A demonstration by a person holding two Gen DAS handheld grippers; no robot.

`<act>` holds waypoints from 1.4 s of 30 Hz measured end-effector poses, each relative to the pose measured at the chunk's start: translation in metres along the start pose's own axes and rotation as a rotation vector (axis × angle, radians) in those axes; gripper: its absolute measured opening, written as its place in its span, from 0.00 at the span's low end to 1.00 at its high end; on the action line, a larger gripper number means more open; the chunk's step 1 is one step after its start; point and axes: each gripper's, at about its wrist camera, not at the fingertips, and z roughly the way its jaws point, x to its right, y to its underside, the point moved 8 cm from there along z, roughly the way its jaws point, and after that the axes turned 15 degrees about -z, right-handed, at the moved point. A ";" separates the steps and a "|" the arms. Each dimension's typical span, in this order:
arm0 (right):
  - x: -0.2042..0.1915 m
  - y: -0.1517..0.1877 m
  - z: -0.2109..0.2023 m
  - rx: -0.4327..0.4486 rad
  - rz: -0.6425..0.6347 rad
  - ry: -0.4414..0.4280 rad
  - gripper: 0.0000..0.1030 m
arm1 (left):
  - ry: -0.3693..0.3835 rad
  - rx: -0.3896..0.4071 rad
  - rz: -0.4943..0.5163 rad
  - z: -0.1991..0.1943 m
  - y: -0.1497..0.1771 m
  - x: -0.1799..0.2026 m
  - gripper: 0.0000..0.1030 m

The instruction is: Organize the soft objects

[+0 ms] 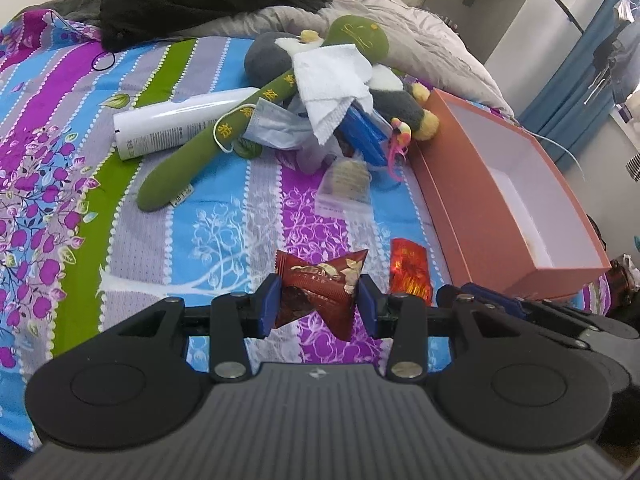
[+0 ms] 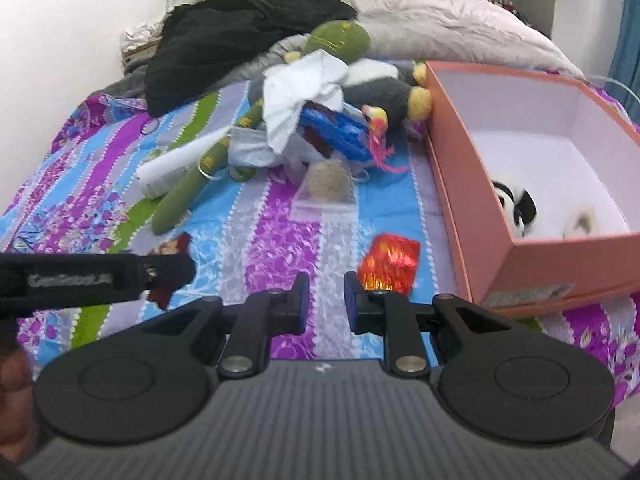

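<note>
Left wrist view: left gripper clenched on a brown snack packet, held just above the bedsheet, left of the orange box.

Right wrist view: right gripper parted, nothing between fingers; red foil packet lies just beyond it beside the box.

Black grippers w/ blue-padded fingers, silver pivot screws, ribbed bodies.
</note>
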 end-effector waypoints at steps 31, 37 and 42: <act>0.025 0.030 0.099 -0.100 0.029 0.163 0.69 | -0.059 -0.092 -0.015 0.062 -0.001 -0.018 0.46; 0.029 0.028 0.104 -0.104 0.057 0.137 0.62 | -0.067 -0.094 -0.013 0.069 -0.005 -0.018 0.46; 0.031 0.028 0.100 -0.110 0.066 0.142 0.60 | -0.061 -0.081 -0.009 0.066 -0.010 -0.015 0.46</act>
